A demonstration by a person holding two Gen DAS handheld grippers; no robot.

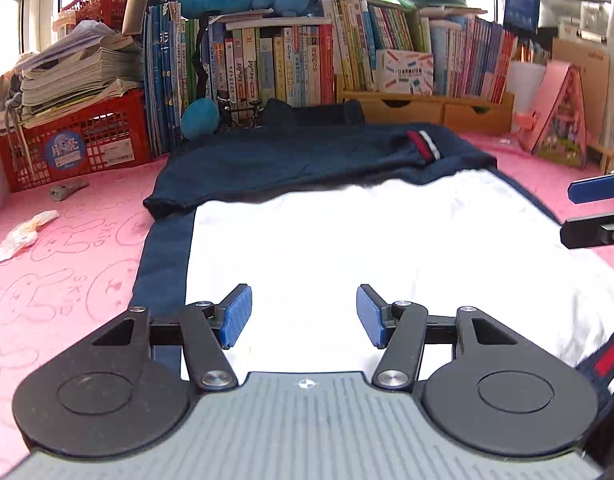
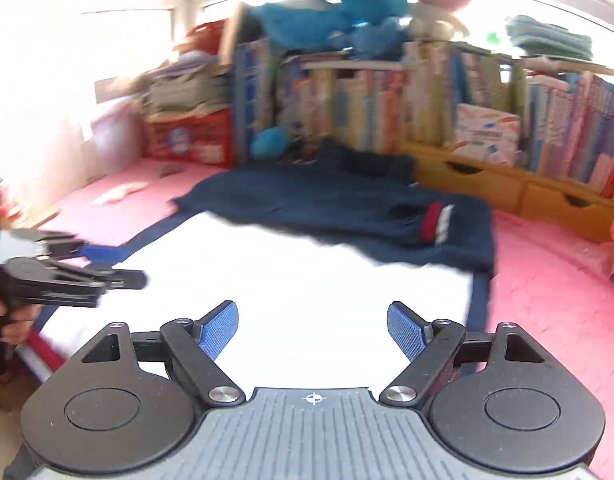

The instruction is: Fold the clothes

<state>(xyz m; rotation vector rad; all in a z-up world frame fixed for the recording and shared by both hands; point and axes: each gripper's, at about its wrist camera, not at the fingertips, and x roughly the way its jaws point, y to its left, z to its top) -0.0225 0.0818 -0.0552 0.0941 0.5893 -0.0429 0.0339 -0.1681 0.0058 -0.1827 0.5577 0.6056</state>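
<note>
Blue-padded left tool (image 1: 303, 316) and right tool (image 2: 313, 336) both hover w/ fingers spread wide, gripping nothing, over the white panel of the shirt (image 1: 347, 248). Shirt lies flat on the pink mat (image 1: 67, 264), its navy top half folded over toward the bookshelf (image 1: 287, 64) at back.

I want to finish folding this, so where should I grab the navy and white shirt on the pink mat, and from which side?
Probably the near hem of the shirt, one gripper per corner. Its sleeves are folded in and its bottom edge lies flat nearest both open grippers, left and right, so come in low from the near side.
</note>
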